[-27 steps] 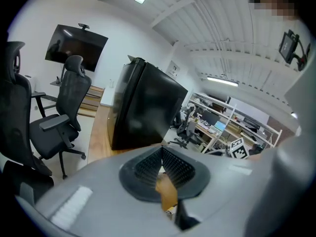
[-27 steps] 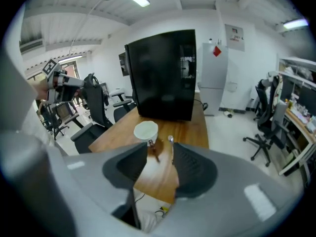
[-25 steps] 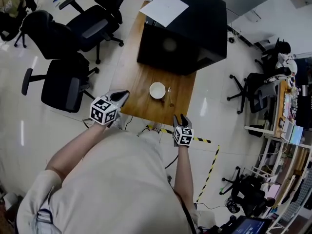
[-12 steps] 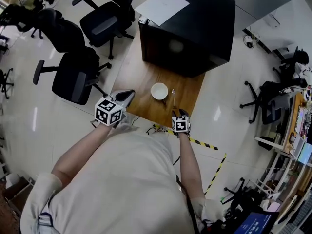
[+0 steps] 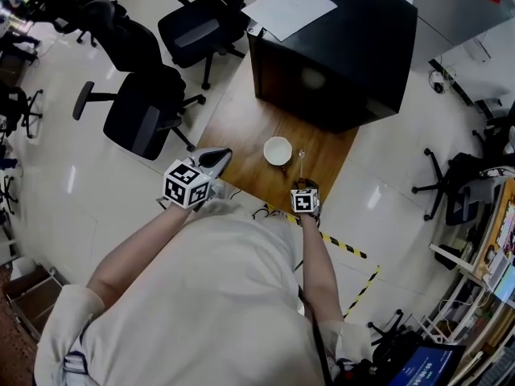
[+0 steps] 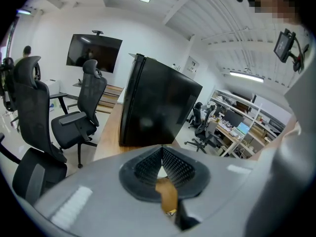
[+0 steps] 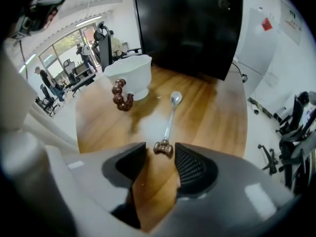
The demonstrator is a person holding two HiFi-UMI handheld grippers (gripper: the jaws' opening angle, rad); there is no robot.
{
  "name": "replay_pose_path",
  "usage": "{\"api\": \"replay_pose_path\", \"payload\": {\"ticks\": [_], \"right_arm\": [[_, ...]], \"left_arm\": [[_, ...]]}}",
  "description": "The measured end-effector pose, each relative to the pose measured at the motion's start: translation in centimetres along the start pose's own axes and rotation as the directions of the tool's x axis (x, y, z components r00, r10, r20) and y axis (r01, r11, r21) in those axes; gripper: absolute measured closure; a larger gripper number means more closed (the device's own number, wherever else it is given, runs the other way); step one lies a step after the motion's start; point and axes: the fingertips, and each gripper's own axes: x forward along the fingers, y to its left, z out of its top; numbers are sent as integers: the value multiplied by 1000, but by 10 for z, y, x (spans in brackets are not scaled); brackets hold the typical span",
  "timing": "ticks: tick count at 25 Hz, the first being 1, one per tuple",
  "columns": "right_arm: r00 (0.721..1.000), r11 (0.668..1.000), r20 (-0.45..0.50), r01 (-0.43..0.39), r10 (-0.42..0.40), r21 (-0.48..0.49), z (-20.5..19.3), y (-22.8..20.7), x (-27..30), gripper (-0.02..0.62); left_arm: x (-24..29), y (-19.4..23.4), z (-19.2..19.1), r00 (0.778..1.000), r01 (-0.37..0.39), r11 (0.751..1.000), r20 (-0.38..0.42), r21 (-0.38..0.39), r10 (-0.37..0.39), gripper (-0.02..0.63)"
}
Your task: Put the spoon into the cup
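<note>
A white cup [image 5: 278, 150] with a brown beaded handle [image 7: 122, 97] stands on the wooden table [image 5: 241, 123]. To its right lies a metal spoon [image 5: 302, 162], bowl away from me. The brown bow [image 7: 163, 147] on its handle end points at me. My right gripper [image 7: 160, 153] points steeply down at the table's near edge. It is open, its jaws have just been opening, and the bow lies between the tips without the pads touching it. My left gripper [image 5: 213, 161] hangs off the table's left corner, shut and empty [image 6: 161, 152].
A big black box [image 5: 338, 51] with a white sheet [image 5: 290, 10] on top fills the far half of the table. Black office chairs [image 5: 145, 119] stand on the floor to the left. Yellow-black tape [image 5: 350, 248] marks the floor near the table's front edge.
My right gripper has come down and forward to the spoon's handle end. The left gripper has shifted only slightly. The cup and spoon have not moved on the table.
</note>
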Motion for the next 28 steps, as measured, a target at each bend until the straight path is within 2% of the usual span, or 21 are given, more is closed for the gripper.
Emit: {"api": "replay_pose_path", "payload": {"ticks": [9, 13, 18, 23, 28], "right_arm": [[1000, 1000, -5, 8, -8, -2, 7, 3, 2, 422], [1000, 1000, 9, -4, 4, 14, 2, 2, 8, 465], [1000, 1000, 3, 6, -6, 30, 3, -1, 1, 466], [998, 997, 66, 7, -12, 74, 13, -10, -17, 468], [990, 997, 141, 3, -13, 74, 31, -15, -45, 468]], "left_arm": [[-8, 3, -8, 999, -43, 998, 6, -36, 43, 604], [-8, 4, -10, 999, -50, 998, 9, -48, 50, 604], [-9, 3, -11, 999, -48, 997, 13, -53, 48, 604], [-5, 2, -13, 999, -40, 997, 12, -59, 41, 604], [0, 1, -13, 1000, -24, 998, 14, -63, 25, 604]]}}
